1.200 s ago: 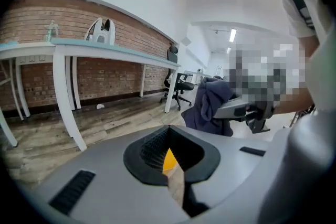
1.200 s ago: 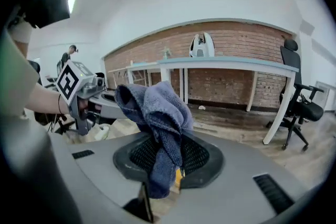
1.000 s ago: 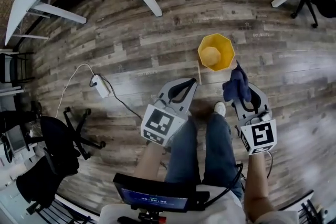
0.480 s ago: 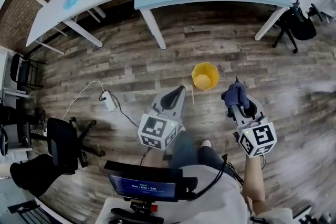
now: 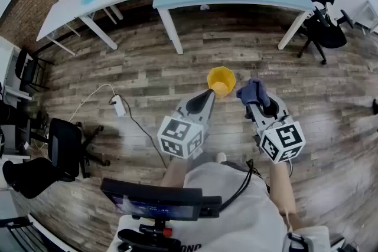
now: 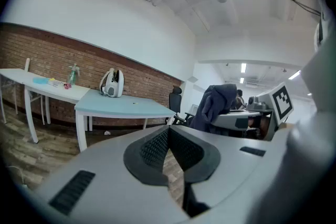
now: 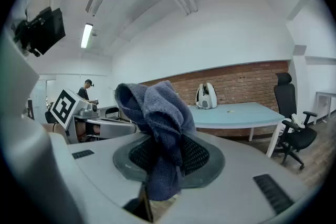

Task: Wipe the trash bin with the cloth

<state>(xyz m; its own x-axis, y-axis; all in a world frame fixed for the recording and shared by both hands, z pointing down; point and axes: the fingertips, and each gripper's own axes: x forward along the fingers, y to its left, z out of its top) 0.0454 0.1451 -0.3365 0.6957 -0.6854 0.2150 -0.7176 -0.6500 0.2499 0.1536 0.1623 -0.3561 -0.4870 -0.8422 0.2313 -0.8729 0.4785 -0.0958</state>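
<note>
two grippers up, bin on the floor between them

on the left, the left gripper [image 5: 208, 96] had its jaws pressed together on nothing; in its own view the pads [image 6: 153, 147] met, with only the room beyond them. between the two grippers in the head view, the yellow bin [image 5: 227, 75] stood upright on the wood floor [image 5: 136, 77], out in front of the person and touched by neither gripper. on the right, the right gripper [image 5: 253, 104] pinched the blue cloth [image 5: 250, 91], which bunched up over the jaw tips and hung a little below them.

the step in hand looked like bringing the cloth to the bin; no wiping had begun. done well, both grippers would go down together. the closed left one could brace the rim or outer wall, since a light bin would likely slide or tip on smooth boards. the right one would need a firm pinch, laying the loose bunch flat on the wall and working round from rim to base, not dabbing with the jaw tips.
</note>
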